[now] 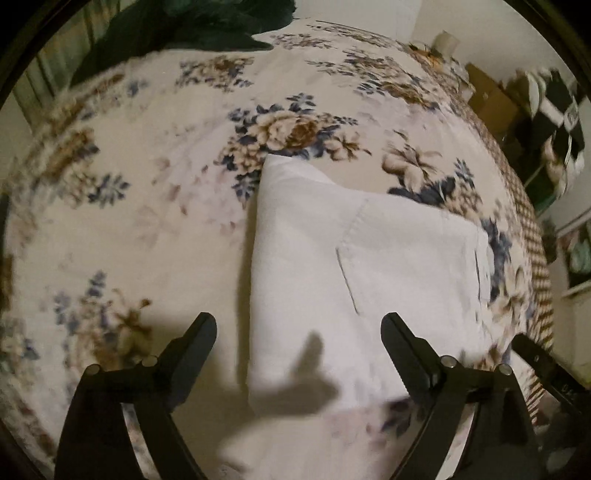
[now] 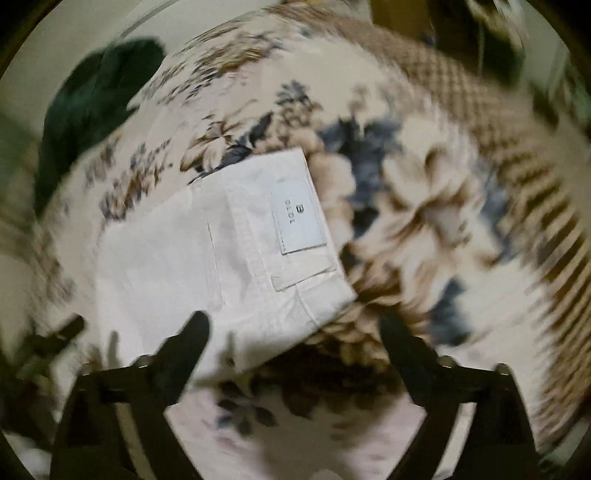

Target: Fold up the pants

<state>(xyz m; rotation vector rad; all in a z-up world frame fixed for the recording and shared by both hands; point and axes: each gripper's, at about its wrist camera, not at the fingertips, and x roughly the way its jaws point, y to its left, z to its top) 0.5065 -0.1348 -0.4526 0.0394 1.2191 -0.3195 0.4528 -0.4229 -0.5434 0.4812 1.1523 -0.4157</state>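
The white pants [image 1: 369, 280] lie folded into a compact rectangle on the floral bedspread [image 1: 147, 206]. My left gripper [image 1: 299, 328] is open and empty, above the pants' near left edge. In the right wrist view the pants [image 2: 207, 251] show their waistband with a white label patch [image 2: 299, 221]. My right gripper [image 2: 293, 328] is open and empty, above the pants' near waistband corner. The right wrist view is motion-blurred. A black part of the other gripper [image 1: 546, 369] shows at the right edge of the left wrist view.
A dark green garment [image 1: 177, 33] lies at the far side of the bed; it also shows in the right wrist view [image 2: 92, 107]. Cardboard boxes [image 1: 491, 96] and clutter stand beyond the bed's right edge. A checked blanket border [image 2: 498, 122] runs along that edge.
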